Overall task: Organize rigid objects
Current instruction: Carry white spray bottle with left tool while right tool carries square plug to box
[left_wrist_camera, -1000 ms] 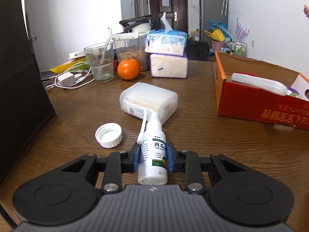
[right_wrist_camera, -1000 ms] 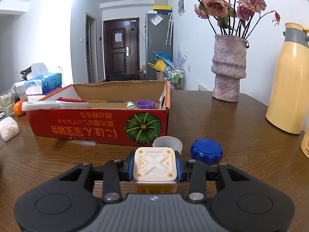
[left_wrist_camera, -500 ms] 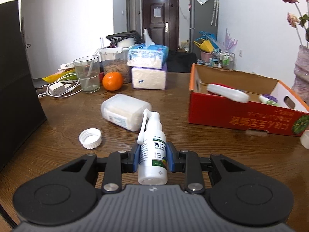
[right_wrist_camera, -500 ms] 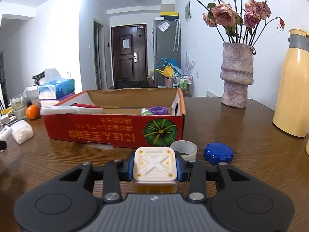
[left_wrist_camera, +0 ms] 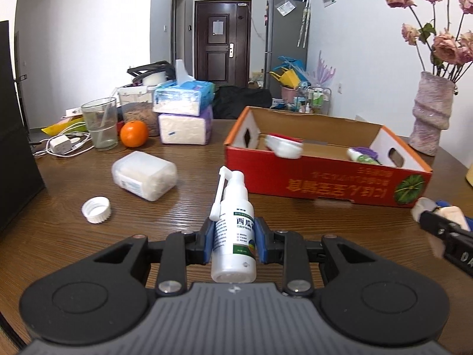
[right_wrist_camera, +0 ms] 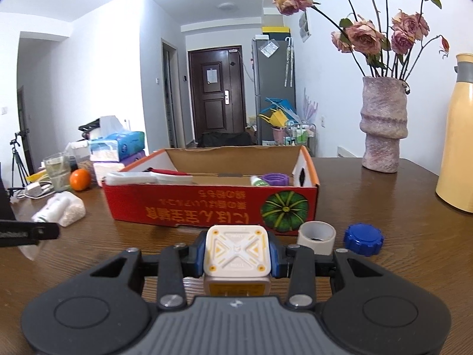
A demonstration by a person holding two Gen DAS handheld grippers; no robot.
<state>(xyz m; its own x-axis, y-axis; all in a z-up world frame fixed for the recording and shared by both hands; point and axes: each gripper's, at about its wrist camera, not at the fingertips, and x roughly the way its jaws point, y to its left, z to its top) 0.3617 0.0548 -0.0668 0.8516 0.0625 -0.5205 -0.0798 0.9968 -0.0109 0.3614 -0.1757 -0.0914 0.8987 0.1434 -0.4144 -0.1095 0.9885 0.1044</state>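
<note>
My left gripper [left_wrist_camera: 233, 241] is shut on a white spray bottle [left_wrist_camera: 233, 233] with a folded nozzle, held above the wooden table. My right gripper [right_wrist_camera: 238, 253] is shut on a white cube charger [right_wrist_camera: 238, 250] with yellow marks. Ahead of both stands an open red cardboard box [left_wrist_camera: 322, 177] [right_wrist_camera: 212, 207] with a white-and-red tool [left_wrist_camera: 283, 146] and a purple-capped tube [left_wrist_camera: 362, 155] inside. The right gripper shows at the right edge of the left wrist view [left_wrist_camera: 443, 233].
A white bottle cap [left_wrist_camera: 96, 210] and a clear plastic container [left_wrist_camera: 143, 174] lie left of the box. A tape roll [right_wrist_camera: 316, 236] and blue cap [right_wrist_camera: 363, 238] sit by the box's right corner. Orange [left_wrist_camera: 133, 133], glass, tissue packs, vase [right_wrist_camera: 382, 127] and yellow thermos [right_wrist_camera: 456, 133] stand behind.
Both grippers have pulled back and risen slightly with their objects still held. The left view has swung right, so the whole box and the right gripper now show.
</note>
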